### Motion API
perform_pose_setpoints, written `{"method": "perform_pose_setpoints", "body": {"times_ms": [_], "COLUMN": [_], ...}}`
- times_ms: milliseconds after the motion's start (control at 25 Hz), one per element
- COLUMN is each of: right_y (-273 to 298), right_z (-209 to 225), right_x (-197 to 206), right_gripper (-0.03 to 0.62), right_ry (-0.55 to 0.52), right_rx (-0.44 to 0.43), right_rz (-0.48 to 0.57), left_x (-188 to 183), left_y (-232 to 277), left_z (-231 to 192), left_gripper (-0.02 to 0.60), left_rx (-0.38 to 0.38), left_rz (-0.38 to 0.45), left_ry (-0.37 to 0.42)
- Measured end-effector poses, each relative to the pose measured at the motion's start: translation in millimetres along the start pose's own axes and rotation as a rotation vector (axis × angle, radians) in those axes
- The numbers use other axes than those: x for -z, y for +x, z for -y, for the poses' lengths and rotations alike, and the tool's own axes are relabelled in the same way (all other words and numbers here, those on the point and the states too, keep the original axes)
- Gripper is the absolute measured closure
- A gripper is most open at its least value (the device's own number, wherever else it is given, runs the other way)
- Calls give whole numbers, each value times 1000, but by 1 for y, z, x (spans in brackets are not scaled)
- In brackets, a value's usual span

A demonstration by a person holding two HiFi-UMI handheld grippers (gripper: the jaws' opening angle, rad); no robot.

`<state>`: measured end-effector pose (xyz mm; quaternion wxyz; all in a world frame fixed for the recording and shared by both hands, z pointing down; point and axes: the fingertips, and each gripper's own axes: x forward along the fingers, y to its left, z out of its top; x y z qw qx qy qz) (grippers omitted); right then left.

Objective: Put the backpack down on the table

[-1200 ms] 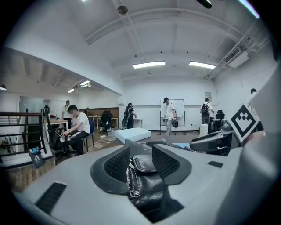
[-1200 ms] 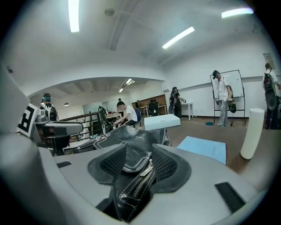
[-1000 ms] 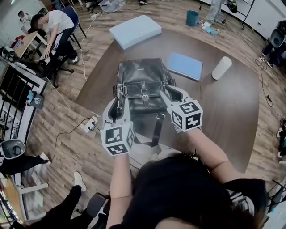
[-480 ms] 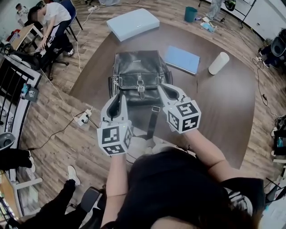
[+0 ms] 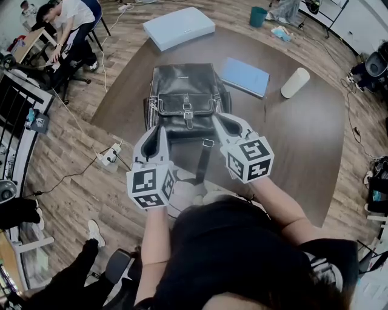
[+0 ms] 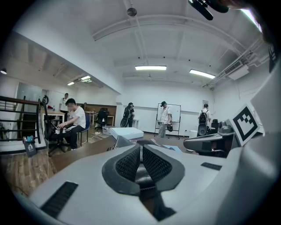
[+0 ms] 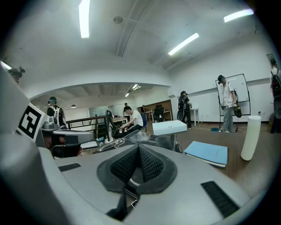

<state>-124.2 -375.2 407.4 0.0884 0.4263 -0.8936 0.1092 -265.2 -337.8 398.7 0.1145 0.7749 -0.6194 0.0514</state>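
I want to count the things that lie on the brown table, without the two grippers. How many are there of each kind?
backpack, black: 1
flat box, pale blue: 1
folder, blue: 1
cylinder, white: 1
Total: 4

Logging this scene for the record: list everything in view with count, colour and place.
black leather backpack: one, black, flat mid-table.
pale blue flat box: one, pale blue, table's far edge.
blue folder: one, blue, right of backpack.
white cylinder: one, white, upright right of folder.
dark wooden table: one, brown, under these.
teal bucket: one, teal, floor beyond table.
seated person: one, white shirt, desk far left.
left gripper: one, grey, shut on backpack's near edge.
right gripper: one, grey, shut on backpack's near edge.
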Motion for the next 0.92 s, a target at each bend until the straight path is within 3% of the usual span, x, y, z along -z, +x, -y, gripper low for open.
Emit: {"method": "perform_pose_setpoints", "body": {"times_ms": [920], "right_y": [1], "right_z": [-6], "right_x": [2], "right_gripper": [577], "right_ry": [31], "right_rx": [-20], "right_rz": [-12], "left_x": [5], "left_y": [-5], "left_z": [-7], "left_gripper": [538], "left_rx": [-2], "left_rz": [-25], "left_ry": [-33]}}
